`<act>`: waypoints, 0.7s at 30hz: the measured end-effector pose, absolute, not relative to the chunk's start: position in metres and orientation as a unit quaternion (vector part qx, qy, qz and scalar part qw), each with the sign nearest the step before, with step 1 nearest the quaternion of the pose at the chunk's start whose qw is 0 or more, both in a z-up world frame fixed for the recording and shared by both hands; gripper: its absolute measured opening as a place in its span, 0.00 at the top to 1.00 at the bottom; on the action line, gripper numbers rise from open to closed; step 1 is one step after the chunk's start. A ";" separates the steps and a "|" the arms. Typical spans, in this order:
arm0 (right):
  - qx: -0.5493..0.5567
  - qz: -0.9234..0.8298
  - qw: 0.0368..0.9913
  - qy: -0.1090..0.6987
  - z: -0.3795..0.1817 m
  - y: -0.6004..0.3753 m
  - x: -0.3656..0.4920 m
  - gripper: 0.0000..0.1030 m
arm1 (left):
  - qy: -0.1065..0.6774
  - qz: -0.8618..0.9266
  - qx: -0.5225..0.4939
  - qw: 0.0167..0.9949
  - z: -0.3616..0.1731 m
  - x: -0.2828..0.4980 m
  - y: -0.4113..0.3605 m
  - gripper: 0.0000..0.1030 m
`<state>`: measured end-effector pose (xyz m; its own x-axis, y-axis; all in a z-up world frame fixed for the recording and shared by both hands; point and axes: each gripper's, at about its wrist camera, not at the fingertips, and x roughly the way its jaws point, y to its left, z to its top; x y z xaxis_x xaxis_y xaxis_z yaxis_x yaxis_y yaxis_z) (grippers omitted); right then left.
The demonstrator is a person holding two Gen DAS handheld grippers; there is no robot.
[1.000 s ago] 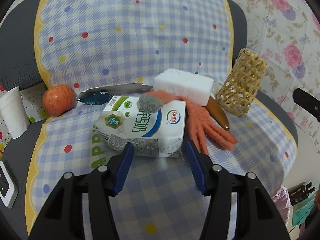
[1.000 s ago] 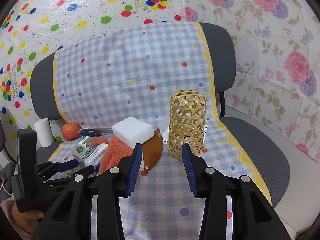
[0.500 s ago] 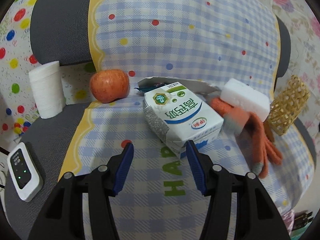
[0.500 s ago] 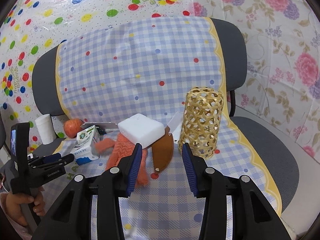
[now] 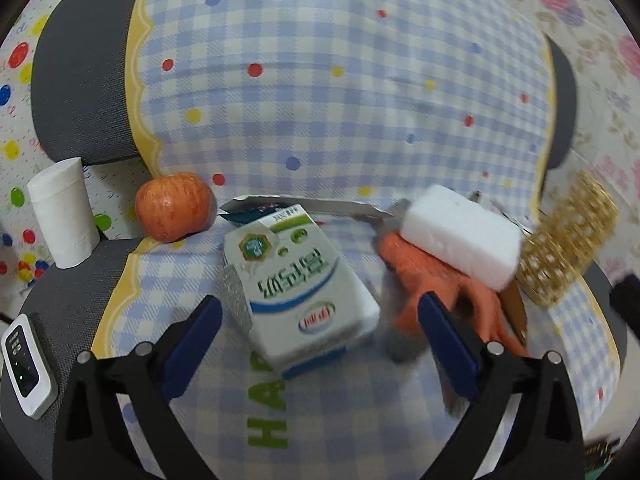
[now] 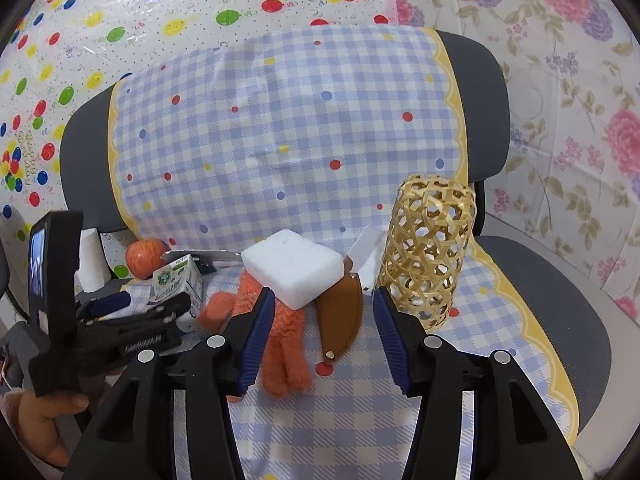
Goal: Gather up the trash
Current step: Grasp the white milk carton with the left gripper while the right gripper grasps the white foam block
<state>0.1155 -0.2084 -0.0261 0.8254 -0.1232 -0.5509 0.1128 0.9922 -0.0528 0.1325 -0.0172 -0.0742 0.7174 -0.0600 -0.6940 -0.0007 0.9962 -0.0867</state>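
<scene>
The carton lies on its side on the checked cloth over the chair seat, just ahead of my left gripper. Its face carries Chinese characters in blue, a green seal and a small red-and-blue oval logo, all turned upside down toward me; I can't read the brand for sure. My left jaws have just been opening and now stand spread wide, with the carton's near end between them but the pads off it. On the cloth below the carton I read green letters "HA", the rest cut off.

Behind the carton sit an apple and a flattened wrapper. To its right an orange glove lies under a white foam block, beside a gold basket.

My right gripper has jaws just opened further, holding nothing, over the glove and a brown sheath. The wall sheet reads "Happy Birthday".
</scene>
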 end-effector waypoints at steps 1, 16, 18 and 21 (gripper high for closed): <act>-0.009 -0.060 0.954 0.294 -0.029 -0.209 0.118 0.48 | 0.384 -0.005 -0.038 0.922 -0.077 0.138 -0.018 0.07; -0.007 -0.016 0.942 0.336 -0.056 -0.193 0.144 0.50 | 0.350 -0.050 -0.061 0.933 -0.073 0.110 0.020 0.67; -0.013 -0.007 0.938 0.346 -0.062 -0.186 0.151 0.50 | 0.344 -0.055 -0.052 0.936 -0.069 0.103 0.021 0.69; -0.018 -0.002 0.936 0.352 -0.067 -0.179 0.157 0.50 | 0.364 -0.062 -0.076 0.926 -0.073 0.102 0.031 0.37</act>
